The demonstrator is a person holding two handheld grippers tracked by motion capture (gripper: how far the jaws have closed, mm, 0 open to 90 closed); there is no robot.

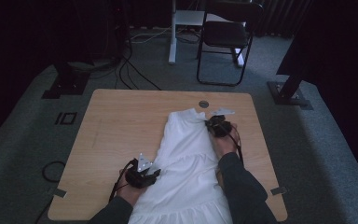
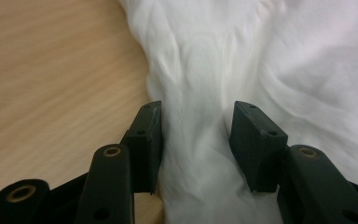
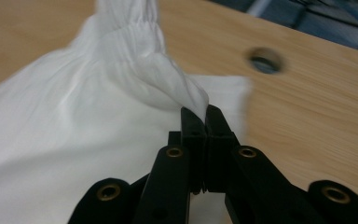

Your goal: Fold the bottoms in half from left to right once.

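Grey carpet surrounds a wooden counter [image 1: 116,121], where a white dress [image 1: 186,163] lies spread down the right half. It looks light, soft and limp, so it should bunch and sag wherever lifted; seams and edges are best for gripping. Right tongs [image 3: 206,112] are pinching its gathered upper corner. Left tongs [image 2: 196,140] stand spread around a fold at its left edge, without clamping.

- White thin cloth garment [image 1: 186,158]: matt, soft, creased, gathered seams.
- Light wood-grain worktop [image 1: 121,126]: smooth, faint sheen.
- Black plastic right tool [image 3: 206,119], left tool [image 2: 198,135]: matt; brass-coloured metal rivets.
- Grey floor carpet [image 1: 326,154]: rough.
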